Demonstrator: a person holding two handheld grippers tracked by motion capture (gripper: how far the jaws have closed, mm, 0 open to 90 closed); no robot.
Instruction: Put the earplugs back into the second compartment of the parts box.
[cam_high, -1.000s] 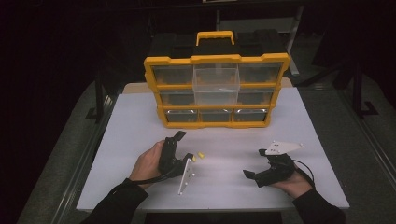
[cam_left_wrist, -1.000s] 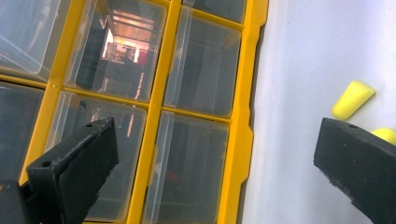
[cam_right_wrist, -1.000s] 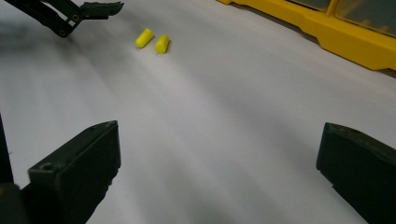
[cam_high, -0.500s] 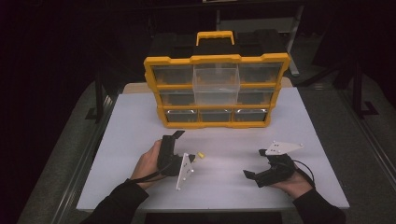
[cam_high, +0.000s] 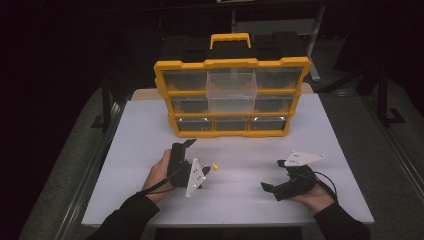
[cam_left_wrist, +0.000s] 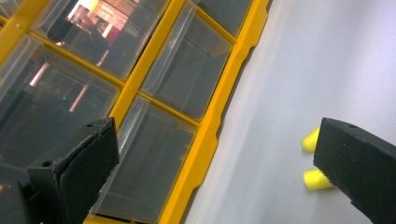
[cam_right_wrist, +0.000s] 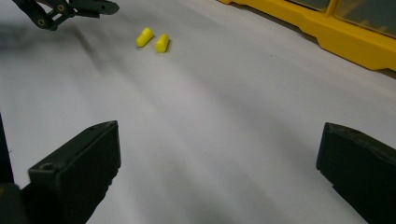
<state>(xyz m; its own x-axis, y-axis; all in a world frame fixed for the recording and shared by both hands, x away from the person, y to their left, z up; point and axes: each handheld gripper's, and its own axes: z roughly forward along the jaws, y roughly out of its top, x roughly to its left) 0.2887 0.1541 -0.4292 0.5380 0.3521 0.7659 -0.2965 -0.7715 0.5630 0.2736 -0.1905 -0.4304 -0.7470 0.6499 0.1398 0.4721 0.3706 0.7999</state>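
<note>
White table (cam_high: 140, 145) — organizer (cam_high: 232, 97), 2 earplugs (cam_right_wrist: 153, 39)

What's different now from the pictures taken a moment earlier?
Very little. The left gripper has turned slightly by the two yellow earplugs, its jaws open and holding nothing. The right gripper, also open, the earplugs and the yellow drawer cabinet stayed where they were.

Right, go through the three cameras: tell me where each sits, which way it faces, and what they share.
High view: above the person's side, looking forward and down on the white table and yellow organizer; forearms, hands and both hand-held grippers show.
Left gripper view: rides the left hand-held gripper, facing the organizer's drawers; its open jaws show.
Right gripper view: rides the right hand-held gripper, low over the table, facing the left hand-held gripper; its open jaws show.
Shared: two yellow earplugs appear in both gripper views.
</note>
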